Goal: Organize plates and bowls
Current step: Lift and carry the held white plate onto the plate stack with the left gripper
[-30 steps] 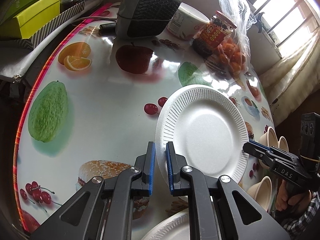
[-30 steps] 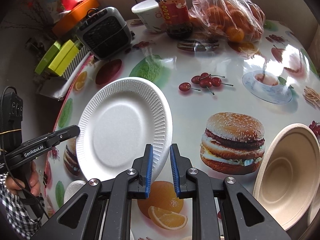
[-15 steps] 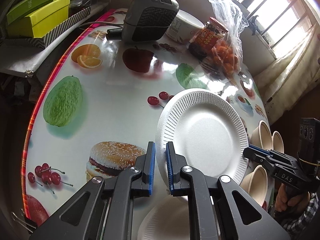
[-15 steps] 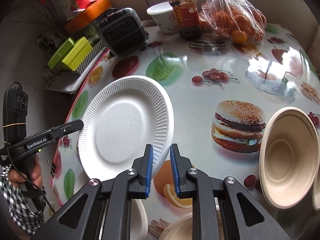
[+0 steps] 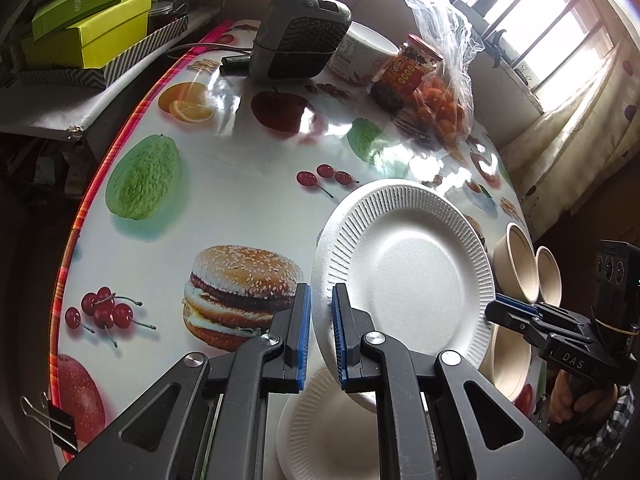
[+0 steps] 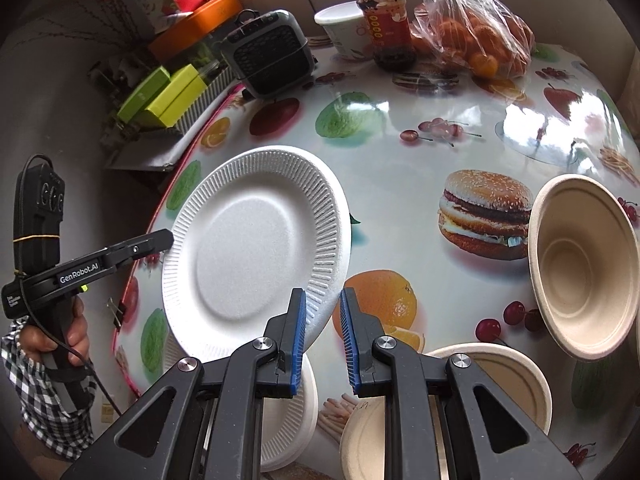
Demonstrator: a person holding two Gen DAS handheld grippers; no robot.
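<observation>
Both grippers are sharing one white foam plate (image 5: 404, 280), presumably because its thin, floppy rim would sag under a single pinch. The left gripper (image 5: 320, 336), jaws narrow, is clamping the rim at the plate's 7 o'clock; the right gripper (image 6: 323, 338) is pinching the opposite edge (4 o'clock in its own view). The plate is hanging tilted above the table (image 5: 240, 184), over another white plate (image 5: 324, 432) at 6 o'clock, probably its stacking spot.

Two hand-held tools, both clamped

The left tool (image 5: 319, 334) and right tool (image 6: 323, 336) angle downward, blue pads nearly together; checked-sleeved hands (image 6: 60, 340) grip the handles.
</observation>
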